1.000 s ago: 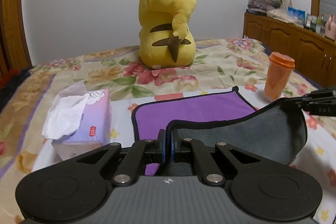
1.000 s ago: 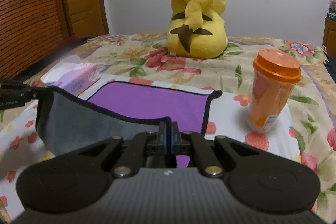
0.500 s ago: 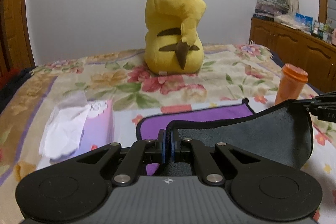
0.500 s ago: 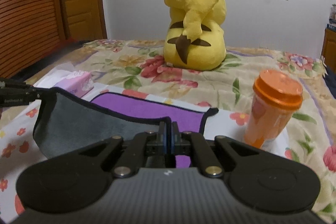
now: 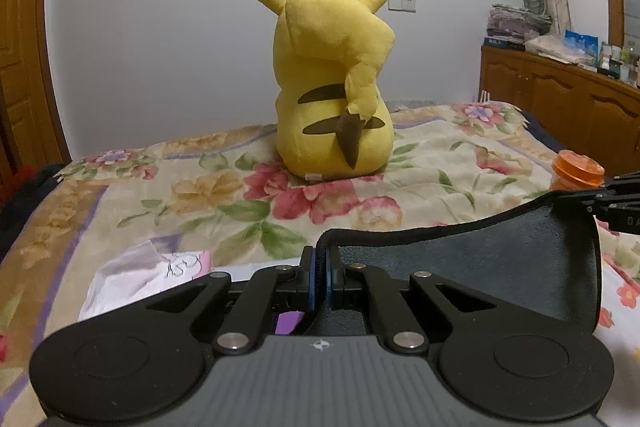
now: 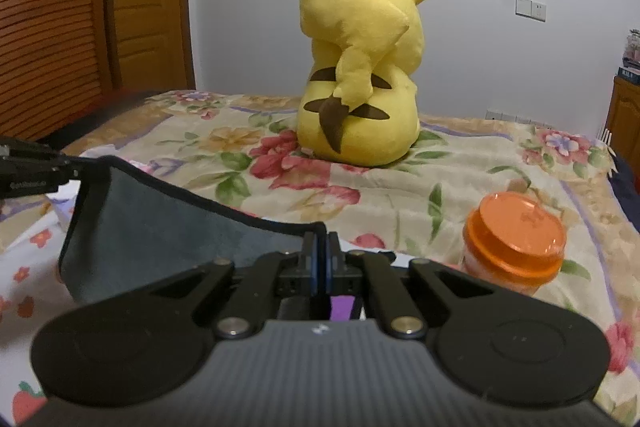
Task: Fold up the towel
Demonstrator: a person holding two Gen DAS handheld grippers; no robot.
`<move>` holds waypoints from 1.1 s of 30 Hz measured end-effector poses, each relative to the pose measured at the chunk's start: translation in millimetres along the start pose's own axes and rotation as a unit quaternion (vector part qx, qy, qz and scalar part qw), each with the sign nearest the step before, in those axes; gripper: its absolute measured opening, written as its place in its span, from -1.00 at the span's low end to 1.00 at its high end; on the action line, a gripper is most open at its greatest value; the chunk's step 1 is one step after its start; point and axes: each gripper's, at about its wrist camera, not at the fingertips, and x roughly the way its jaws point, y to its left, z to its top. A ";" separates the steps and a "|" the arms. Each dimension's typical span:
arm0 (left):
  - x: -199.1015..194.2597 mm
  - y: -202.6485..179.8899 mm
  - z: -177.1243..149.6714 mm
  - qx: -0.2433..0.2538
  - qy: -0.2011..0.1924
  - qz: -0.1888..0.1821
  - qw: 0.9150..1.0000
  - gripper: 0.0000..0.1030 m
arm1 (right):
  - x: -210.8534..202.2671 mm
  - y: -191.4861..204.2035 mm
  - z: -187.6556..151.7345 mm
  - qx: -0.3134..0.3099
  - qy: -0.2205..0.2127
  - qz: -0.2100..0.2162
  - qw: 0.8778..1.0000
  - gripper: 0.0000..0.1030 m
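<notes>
The towel [image 5: 472,275] is grey on one face and purple on the other, with a black hem. Its near edge hangs lifted between both grippers, grey face toward the cameras. My left gripper [image 5: 319,259] is shut on the towel's left corner. My right gripper [image 6: 319,247] is shut on the right corner; it also shows at the right edge of the left wrist view [image 5: 592,199]. The towel [image 6: 160,227] sags between them. A sliver of purple [image 6: 340,307] shows under the right jaws. The rest of the towel is hidden below.
A yellow Pikachu plush [image 5: 332,99] sits at the far middle of the floral bedspread [image 5: 200,195]. An orange-lidded cup [image 6: 516,243] stands to the right, close to my right gripper. A tissue pack [image 5: 148,271] lies left. A wooden cabinet [image 5: 560,99] lines the right wall.
Both grippers have lifted the towel's near edge and carried it forward toward the plush. The flat purple face seen earlier is now hidden below the grippers.
</notes>
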 end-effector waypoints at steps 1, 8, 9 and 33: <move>2.8 0.4 1.2 0.001 0.000 0.002 1.000 -0.84 | 2.0 -1.2 0.5 -0.001 0.001 0.000 1.000 -0.91; 24.8 2.4 2.1 0.000 -0.003 0.018 1.000 -0.84 | 20.3 -3.3 4.4 -0.013 0.001 -0.005 1.000 -0.92; 28.9 2.7 0.8 -0.001 -0.004 0.023 1.000 -0.84 | 23.8 -3.6 4.4 -0.014 0.001 -0.006 1.000 -0.92; 113.2 5.0 -36.8 0.007 0.040 0.057 0.998 -0.83 | 93.4 -20.6 -37.2 0.008 0.027 -0.024 0.999 -0.91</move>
